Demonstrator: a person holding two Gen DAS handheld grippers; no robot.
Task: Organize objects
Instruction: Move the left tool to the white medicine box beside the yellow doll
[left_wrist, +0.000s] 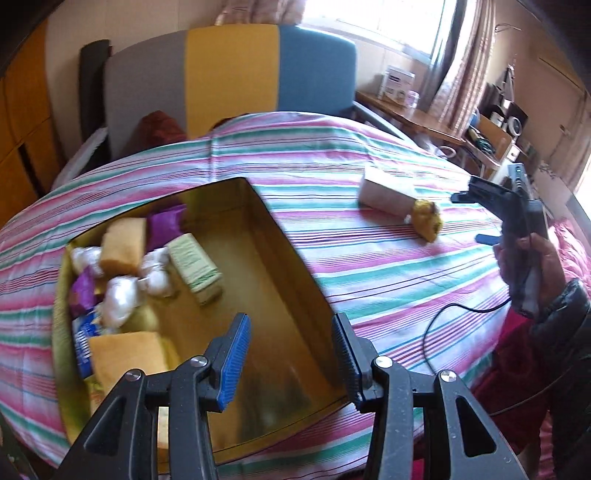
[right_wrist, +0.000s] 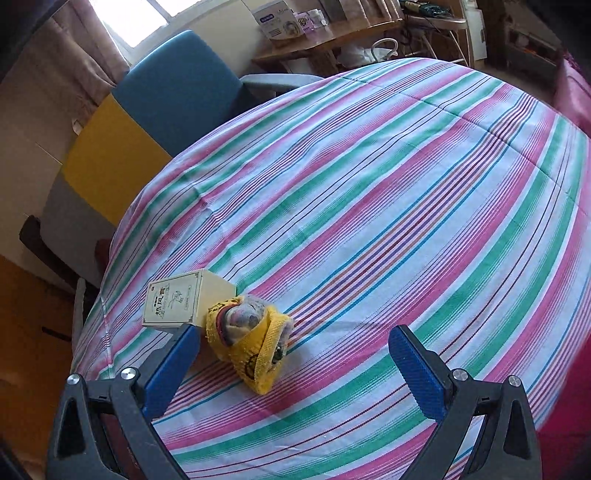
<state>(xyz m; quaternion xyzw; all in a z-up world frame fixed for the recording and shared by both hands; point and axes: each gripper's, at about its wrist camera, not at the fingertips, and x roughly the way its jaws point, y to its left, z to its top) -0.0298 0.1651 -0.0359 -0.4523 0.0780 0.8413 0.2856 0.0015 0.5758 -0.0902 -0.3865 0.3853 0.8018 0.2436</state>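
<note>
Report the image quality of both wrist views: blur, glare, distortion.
Left wrist view: motion blur smears the items in the gold tin and the white box; the window is blown out. Right wrist view: sharper, print on the white box shows, though too small to read; the yellow knitted item is crisp. Both: fisheye bulges the striped cloth into a dome.

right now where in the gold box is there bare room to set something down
The gold box is bare along its right half, from the green packet across to the right wall and toward the near end. The left side is crowded with sponges, purple packets and white bundles.
</note>
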